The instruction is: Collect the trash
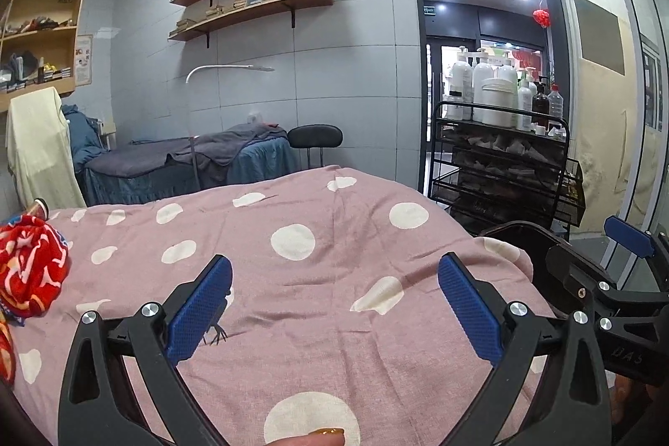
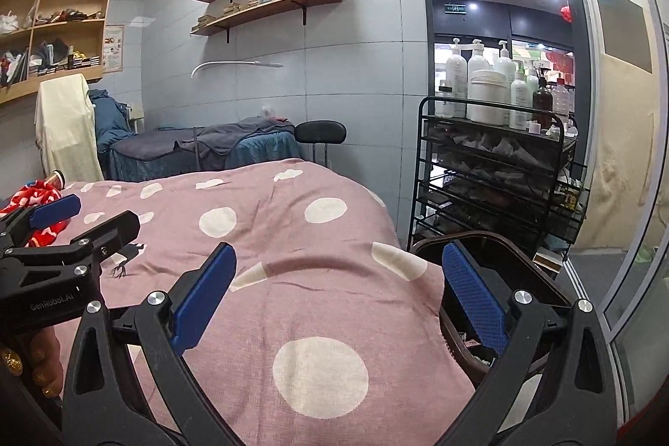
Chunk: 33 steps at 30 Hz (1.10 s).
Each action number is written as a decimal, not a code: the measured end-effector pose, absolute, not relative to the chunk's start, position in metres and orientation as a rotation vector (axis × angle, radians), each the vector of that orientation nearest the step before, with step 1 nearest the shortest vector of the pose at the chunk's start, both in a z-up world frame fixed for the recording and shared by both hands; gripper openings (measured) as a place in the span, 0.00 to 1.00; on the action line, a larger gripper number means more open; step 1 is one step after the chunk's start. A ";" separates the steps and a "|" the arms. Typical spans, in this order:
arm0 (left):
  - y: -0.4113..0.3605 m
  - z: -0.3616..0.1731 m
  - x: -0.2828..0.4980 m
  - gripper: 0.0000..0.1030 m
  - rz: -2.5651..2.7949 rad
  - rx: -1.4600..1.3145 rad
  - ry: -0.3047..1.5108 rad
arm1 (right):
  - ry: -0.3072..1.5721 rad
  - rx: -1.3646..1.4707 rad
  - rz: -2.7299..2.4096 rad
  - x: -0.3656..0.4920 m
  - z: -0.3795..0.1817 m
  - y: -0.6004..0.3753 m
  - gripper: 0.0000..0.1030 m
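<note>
My left gripper [image 1: 334, 304] is open over a pink bedspread with white dots [image 1: 292, 237], nothing between its blue pads. My right gripper [image 2: 338, 295] is open too, over the bed's right side [image 2: 267, 237]; its right finger stands in front of a dark brown bin [image 2: 497, 249] beside the bed. The bin's rim [image 1: 514, 230] also peeks over the bed's right edge in the left wrist view. A red patterned cloth [image 1: 29, 270] lies crumpled at the bed's left, with a small cylindrical container [image 1: 39, 205] behind it. Each gripper shows in the other's view: right [image 1: 598, 249], left [image 2: 90, 216].
A black wire cart [image 2: 493, 170] loaded with white pump bottles stands right of the bed by the doorway. Beyond the bed are a black stool [image 1: 315, 136] and a second bed with blue and grey covers [image 1: 188, 157]. A glass partition [image 2: 619, 153] closes the right side.
</note>
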<state>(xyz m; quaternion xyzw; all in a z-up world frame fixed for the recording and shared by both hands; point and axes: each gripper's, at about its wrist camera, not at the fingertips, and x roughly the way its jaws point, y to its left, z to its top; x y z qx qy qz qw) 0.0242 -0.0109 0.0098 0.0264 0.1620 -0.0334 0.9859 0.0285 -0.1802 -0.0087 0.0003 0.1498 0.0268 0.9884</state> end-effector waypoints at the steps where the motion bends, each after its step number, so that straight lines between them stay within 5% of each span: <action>1: -0.011 0.010 0.024 0.95 -0.069 0.056 0.322 | 0.301 -0.001 0.056 0.028 -0.009 -0.179 0.95; 33: -0.013 0.009 0.021 0.95 -0.083 0.044 0.324 | 0.297 0.002 0.053 0.027 -0.008 -0.180 0.95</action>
